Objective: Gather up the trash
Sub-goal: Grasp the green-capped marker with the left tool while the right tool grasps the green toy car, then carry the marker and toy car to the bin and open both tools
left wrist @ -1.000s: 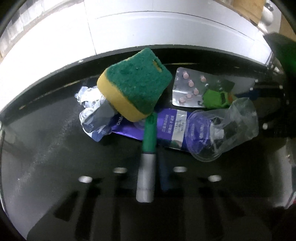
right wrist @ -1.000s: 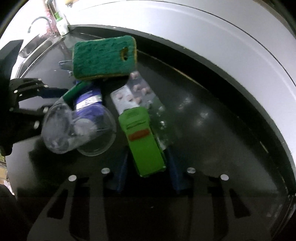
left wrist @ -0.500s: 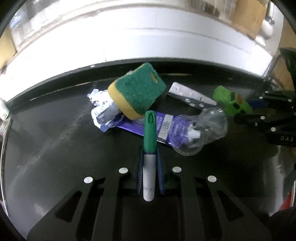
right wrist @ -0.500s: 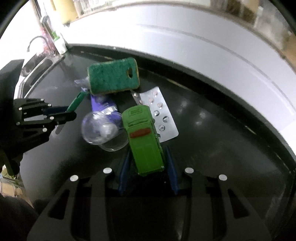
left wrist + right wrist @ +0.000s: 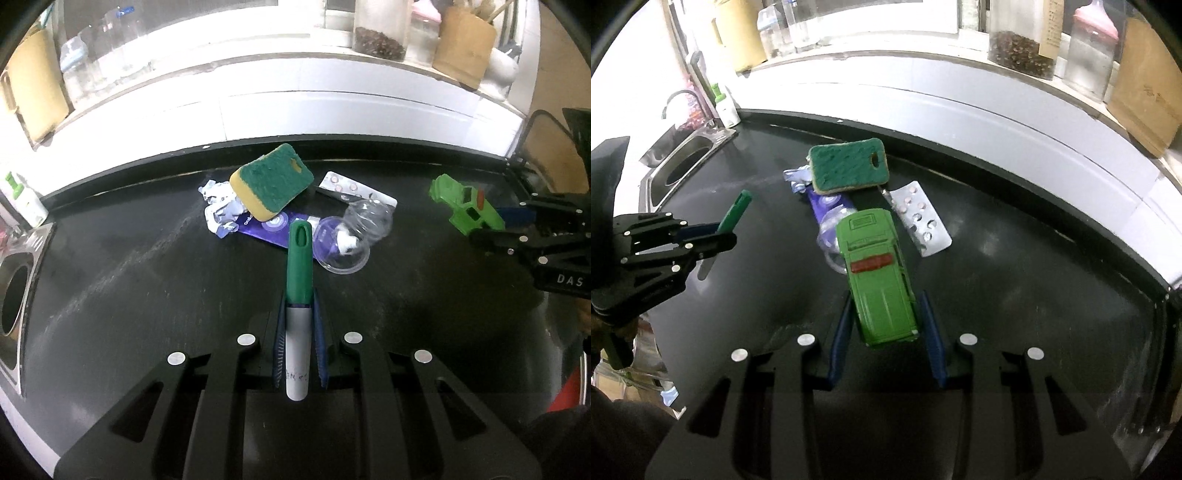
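Above, left gripper (image 5: 298,321), fingers pinching a green-capped marker (image 5: 298,291) whose cap projects past the tips. Right gripper (image 5: 886,325), fingers clamped on a green toy car (image 5: 879,277). Beyond both sets of fingertips: sponge (image 5: 271,181), blister pack (image 5: 919,221), crushed plastic cup (image 5: 351,236), all on the black counter (image 5: 129,277).

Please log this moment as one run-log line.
left hand-held gripper: shut on marker | right hand-held gripper: shut on toy car
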A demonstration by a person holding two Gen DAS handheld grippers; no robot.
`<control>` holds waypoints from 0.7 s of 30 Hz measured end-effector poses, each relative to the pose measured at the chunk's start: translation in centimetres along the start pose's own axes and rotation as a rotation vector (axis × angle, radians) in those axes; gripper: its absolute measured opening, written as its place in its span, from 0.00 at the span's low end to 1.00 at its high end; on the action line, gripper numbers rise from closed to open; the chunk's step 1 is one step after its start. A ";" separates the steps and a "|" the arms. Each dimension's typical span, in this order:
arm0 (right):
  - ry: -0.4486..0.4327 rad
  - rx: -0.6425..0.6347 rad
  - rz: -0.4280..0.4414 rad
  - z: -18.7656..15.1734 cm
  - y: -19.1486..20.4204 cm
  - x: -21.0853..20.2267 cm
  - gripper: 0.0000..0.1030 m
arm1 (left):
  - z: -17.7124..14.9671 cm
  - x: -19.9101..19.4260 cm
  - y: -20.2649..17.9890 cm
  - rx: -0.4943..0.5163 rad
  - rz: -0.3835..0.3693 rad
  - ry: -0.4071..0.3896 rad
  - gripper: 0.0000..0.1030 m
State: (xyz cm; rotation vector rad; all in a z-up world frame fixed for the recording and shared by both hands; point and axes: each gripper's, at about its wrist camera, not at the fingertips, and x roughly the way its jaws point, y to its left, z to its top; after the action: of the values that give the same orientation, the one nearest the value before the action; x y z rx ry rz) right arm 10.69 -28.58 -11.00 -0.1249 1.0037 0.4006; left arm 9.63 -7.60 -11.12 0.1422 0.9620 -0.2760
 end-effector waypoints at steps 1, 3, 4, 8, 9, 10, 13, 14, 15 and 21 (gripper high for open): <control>-0.001 -0.003 0.000 0.0 0.2 -0.1 0.35 | -0.2 -0.3 -0.1 0.000 0.001 -0.003 0.13; -0.008 -0.008 -0.002 -0.3 0.4 -0.6 0.35 | -0.6 -0.9 -0.3 -0.002 0.004 -0.007 0.13; -0.010 -0.008 0.000 -0.4 0.5 -0.7 0.35 | -0.7 -1.1 -0.4 -0.002 0.007 -0.009 0.13; -0.022 -0.014 -0.005 -0.5 0.7 -1.4 0.35 | -1.3 -1.8 -0.5 -0.006 0.014 -0.017 0.13; -0.025 -0.016 -0.005 -0.5 0.8 -1.6 0.35 | -1.3 -1.9 -0.5 -0.009 0.015 -0.019 0.13; -0.027 -0.018 -0.005 -0.4 0.9 -1.7 0.35 | -1.4 -2.0 -0.5 -0.011 0.016 -0.020 0.13; -0.032 -0.027 -0.008 -0.3 1.2 -2.1 0.35 | -1.5 -2.3 -0.4 -0.018 0.019 -0.027 0.13; -0.033 -0.029 -0.007 -0.2 1.3 -2.2 0.35 | -1.6 -2.5 -0.3 -0.022 0.021 -0.031 0.13; -0.036 -0.036 -0.006 0.0 1.6 -2.3 0.35 | -1.7 -2.6 -0.2 -0.026 0.023 -0.035 0.13; -0.056 -0.083 0.029 1.6 4.7 -2.9 0.35 | -2.9 -4.7 2.2 -0.090 0.057 -0.058 0.13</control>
State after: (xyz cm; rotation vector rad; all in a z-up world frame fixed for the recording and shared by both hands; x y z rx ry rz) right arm 8.79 -24.60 -7.38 -0.1727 0.9347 0.4701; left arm 5.45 -4.03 -8.90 0.0789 0.9092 -0.1828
